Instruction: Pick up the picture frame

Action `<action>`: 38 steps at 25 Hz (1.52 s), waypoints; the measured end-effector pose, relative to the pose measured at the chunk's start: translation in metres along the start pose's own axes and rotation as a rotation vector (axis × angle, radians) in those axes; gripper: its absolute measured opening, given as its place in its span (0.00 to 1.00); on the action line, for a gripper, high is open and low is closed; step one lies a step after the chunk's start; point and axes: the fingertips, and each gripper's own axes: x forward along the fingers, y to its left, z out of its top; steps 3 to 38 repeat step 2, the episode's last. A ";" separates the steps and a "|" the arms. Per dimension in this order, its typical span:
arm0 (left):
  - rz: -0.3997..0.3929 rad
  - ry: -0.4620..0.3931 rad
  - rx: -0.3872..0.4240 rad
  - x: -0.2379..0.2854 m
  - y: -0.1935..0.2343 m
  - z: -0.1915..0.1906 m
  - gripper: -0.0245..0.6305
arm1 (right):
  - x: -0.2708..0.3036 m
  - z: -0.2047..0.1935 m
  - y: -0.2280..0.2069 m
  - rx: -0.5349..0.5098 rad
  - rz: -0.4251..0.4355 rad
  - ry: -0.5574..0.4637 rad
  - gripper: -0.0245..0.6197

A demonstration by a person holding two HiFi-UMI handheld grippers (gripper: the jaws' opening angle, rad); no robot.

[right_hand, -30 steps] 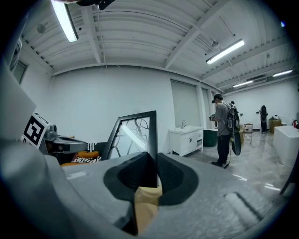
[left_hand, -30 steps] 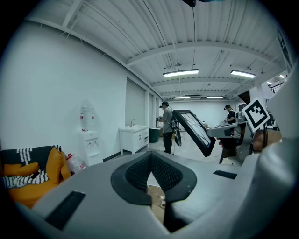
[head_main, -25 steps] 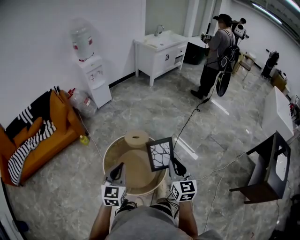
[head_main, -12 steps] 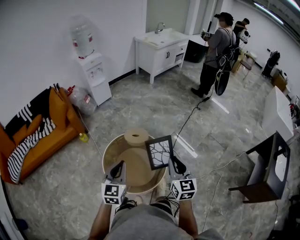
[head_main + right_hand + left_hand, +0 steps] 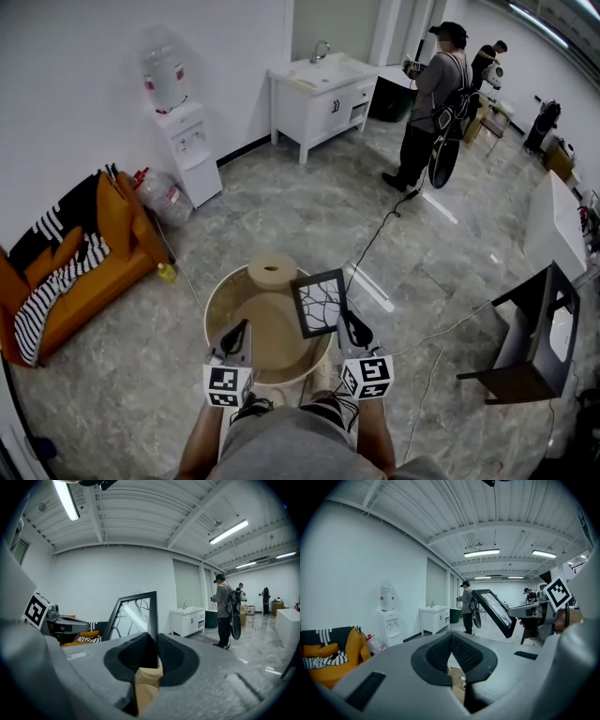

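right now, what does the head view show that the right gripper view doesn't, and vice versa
Only the head view: the round tan table, the beige ring-shaped roll at its far edge, the white water dispenser. Only the right gripper view: the long ceiling strip light, and the right gripper clamped on the edge of the black picture frame. Both: that frame, the white sink cabinet, the standing person in a dark cap.

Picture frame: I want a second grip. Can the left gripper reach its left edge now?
Probably yes: the left gripper holds nothing, and nothing stands between it and the picture frame, though its shut jaws must open.
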 end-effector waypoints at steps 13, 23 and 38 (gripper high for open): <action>0.000 -0.002 0.000 0.001 0.001 0.000 0.06 | 0.001 -0.001 -0.001 0.000 -0.002 0.001 0.14; 0.000 -0.002 0.000 0.001 0.001 0.000 0.06 | 0.001 -0.001 -0.001 0.000 -0.002 0.001 0.14; 0.000 -0.002 0.000 0.001 0.001 0.000 0.06 | 0.001 -0.001 -0.001 0.000 -0.002 0.001 0.14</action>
